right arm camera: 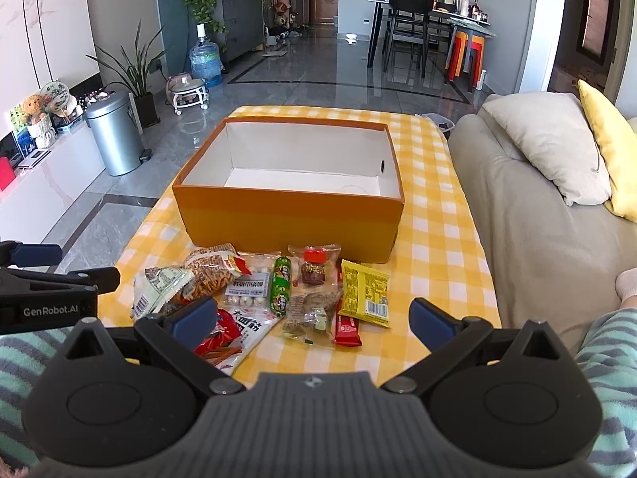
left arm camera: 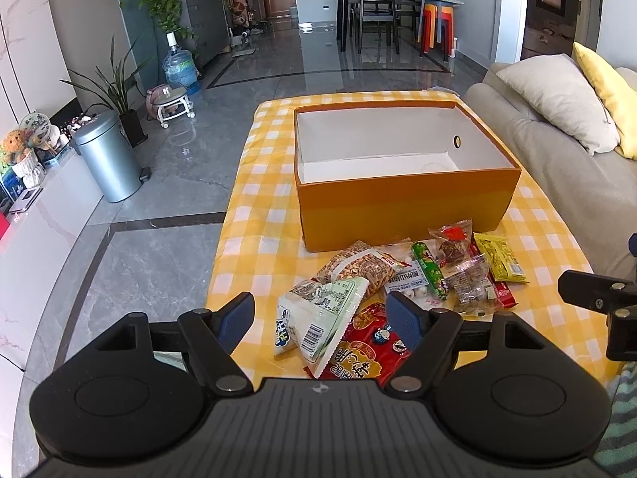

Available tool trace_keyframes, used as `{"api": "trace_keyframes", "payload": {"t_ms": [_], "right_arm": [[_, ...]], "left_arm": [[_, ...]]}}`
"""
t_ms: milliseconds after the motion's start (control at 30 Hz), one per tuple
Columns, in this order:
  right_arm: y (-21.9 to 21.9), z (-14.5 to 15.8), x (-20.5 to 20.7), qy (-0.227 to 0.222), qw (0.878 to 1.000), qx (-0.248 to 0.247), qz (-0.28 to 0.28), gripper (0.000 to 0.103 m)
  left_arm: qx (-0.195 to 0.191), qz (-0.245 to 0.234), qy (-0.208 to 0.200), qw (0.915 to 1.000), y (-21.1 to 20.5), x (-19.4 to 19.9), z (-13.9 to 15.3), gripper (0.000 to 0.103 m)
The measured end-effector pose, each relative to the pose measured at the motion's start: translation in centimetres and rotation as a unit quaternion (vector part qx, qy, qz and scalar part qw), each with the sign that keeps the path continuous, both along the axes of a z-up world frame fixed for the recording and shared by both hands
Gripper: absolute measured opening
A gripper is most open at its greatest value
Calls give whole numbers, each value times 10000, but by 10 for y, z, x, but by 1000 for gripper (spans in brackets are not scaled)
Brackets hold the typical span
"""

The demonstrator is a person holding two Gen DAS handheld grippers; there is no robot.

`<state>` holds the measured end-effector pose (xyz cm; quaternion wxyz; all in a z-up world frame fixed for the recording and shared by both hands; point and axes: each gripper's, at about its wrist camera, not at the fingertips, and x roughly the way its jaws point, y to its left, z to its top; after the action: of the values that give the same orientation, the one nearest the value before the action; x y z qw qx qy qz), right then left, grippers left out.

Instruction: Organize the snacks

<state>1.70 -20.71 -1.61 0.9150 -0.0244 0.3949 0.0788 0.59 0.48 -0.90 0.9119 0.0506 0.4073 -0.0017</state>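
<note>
Crinkly white packet (left arm camera: 318, 318) lying between the spread-open left gripper (left arm camera: 320, 314) jaws, right gripper (right arm camera: 318, 316) likewise wide open above the snacks: pinch mid-bag, then lift toward the orange box (left arm camera: 402, 203) ahead.

1. A cylindrical silver metal pedal bin (left arm camera: 109, 157) stands on the glossy grey tiled floor (left arm camera: 167, 247), beside a low white marble ledge (right arm camera: 51, 183).
2. A potted plant with long green leaves (left arm camera: 115, 87) stands just behind the bin.
3. A blue water jug (right arm camera: 205, 61) sits farther back, near a small white wheeled stool (right arm camera: 190, 95).
4. A beige fabric sofa (right arm camera: 529, 215) carries a cream cushion (left arm camera: 557, 99) and a yellow cushion (left arm camera: 607, 87).
5. A dark dining table with black chairs (left arm camera: 374, 12) stands at the far end, with stacked orange and red stools (left arm camera: 436, 26) beside it.
</note>
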Motion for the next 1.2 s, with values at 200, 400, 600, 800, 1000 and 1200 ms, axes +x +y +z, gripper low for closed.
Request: {"api": "trace_keyframes", "payload": {"t_ms": [200,400,600,800,1000,1200], "right_arm": [[0,0,1,9,10000,13,11,99],[0,1,1,-10,10000,8,-9,99],[1,1,0,-16,10000,-1,-3,99],[1,-1,0,49,10000,20,-30,99],[1,-2,0,50,10000,10,-67,99],[1,-2,1,71,9999,19,-76,99]], "left_arm": [[-26,-10,20,10000,0,0,1,87],[-32,-106,-28,9999,-2,-2,3,86],[-35,-114,-57,9999,-3,-3,4,86],[-37,-117,-73,9999,-2,-3,5,86],[-57,-80,-88,9999,0,-3,5,86],[-60,-60,-64,9999,0,-2,5,86]]}}
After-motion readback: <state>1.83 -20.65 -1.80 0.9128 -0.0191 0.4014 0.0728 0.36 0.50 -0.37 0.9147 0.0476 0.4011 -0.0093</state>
